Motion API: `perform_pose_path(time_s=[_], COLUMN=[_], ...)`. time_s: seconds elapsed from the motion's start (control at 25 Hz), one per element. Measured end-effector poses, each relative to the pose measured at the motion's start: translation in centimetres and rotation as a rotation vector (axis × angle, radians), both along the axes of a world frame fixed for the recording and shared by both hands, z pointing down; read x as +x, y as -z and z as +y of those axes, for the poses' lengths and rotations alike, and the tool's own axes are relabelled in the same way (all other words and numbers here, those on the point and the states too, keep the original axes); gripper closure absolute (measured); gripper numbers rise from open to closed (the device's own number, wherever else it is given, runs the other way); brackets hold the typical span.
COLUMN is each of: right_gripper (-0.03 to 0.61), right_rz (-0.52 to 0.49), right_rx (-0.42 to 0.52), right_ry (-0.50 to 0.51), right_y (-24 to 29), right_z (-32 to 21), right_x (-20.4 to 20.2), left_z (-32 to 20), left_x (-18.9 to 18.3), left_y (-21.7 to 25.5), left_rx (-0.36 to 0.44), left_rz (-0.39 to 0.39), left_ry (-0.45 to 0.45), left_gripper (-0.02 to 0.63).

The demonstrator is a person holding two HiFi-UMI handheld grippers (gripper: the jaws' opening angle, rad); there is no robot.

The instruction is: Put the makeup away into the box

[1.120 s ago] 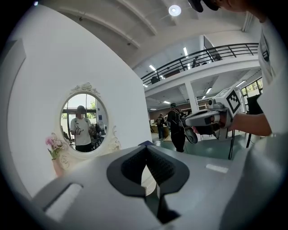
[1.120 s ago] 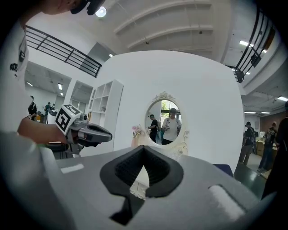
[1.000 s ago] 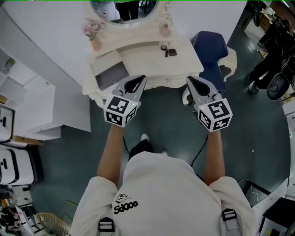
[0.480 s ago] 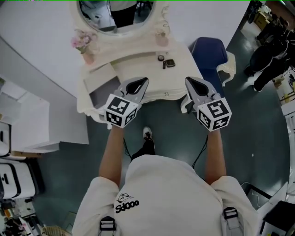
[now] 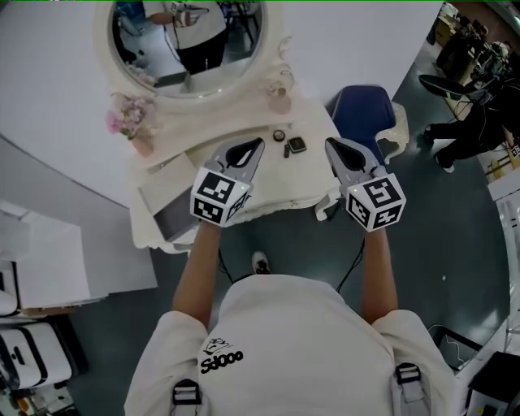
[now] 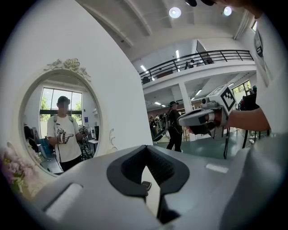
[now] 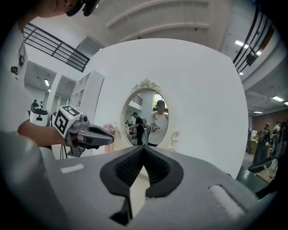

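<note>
Left gripper (image 5: 253,146) and right gripper (image 5: 331,146): jaws together, empty, over cream dressing table (image 5: 315,130). Makeup (image 5: 296,145) on tabletop between them. Round mirror (image 5: 187,41), pink flowers (image 5: 130,120) behind; blue chair (image 5: 361,114) at right.

Left gripper (image 5: 257,145) and right gripper (image 5: 330,145) advanced over vanity (image 5: 313,123).

Brightly and evenly lit from white ceiling lamps (image 6: 174,12), with shadows soft and faint, crisp across the head view, yet bowed fisheye-fashion inside a black round rim in both gripper views, and softest of focus up close.
</note>
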State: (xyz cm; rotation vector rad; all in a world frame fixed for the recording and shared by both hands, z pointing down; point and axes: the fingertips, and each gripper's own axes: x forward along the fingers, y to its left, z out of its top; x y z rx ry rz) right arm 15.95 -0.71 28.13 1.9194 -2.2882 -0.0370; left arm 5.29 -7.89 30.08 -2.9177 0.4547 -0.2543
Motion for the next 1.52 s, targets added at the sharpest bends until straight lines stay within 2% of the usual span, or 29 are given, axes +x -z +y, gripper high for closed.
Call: perform_pose_path(time_s=[0.2,0.36,0.76,0.96,1.08,1.36,1.52], right_gripper=[0.575,0.575,0.575,0.575,0.575,0.575,0.575], right_rz=[0.017,0.013,-0.02,-0.013,-0.02,-0.036,-0.016], right_rx=[-0.026,-0.07,-0.194,-0.28,-0.299,-0.377,-0.411], right_ry=[-0.052,-0.074,-0.037,0.042,0.081,0.179,0.222], right_y=[-0.7,-2.4,-8.7,-12.0,-13.9,-19.5,-21.2], right_z=[-3.7,-5.5,-9.2,-10.5,-11.9,-13.5,-14.2], right_x=[1.6,2.9,8.4,10.6,12.2,12.2,12.7], left_z=[-3.7,-5.9,-8.4,-8.5,-9.3,-10.5,-11.8], left_x=[1.9,3.7,10.6,12.1,13.4,15.5,15.9], left_y=[-0.3,-2.3,-12.9,-18.3,-21.4,-28.2,-31.0], left_rx=[-0.003,-0.043,-0.218,-0.331,-0.357,-0.438,-0.465], left_rz=[-0.011,-0.048,-0.209,-0.284,-0.339,-0.414,-0.42], left_ry=[-0.04,-0.059,-0.069,-0.004,0.028,0.117,0.198], left_gripper=[0.594,0.594,0.483,0.432,0.413,0.411,0.418])
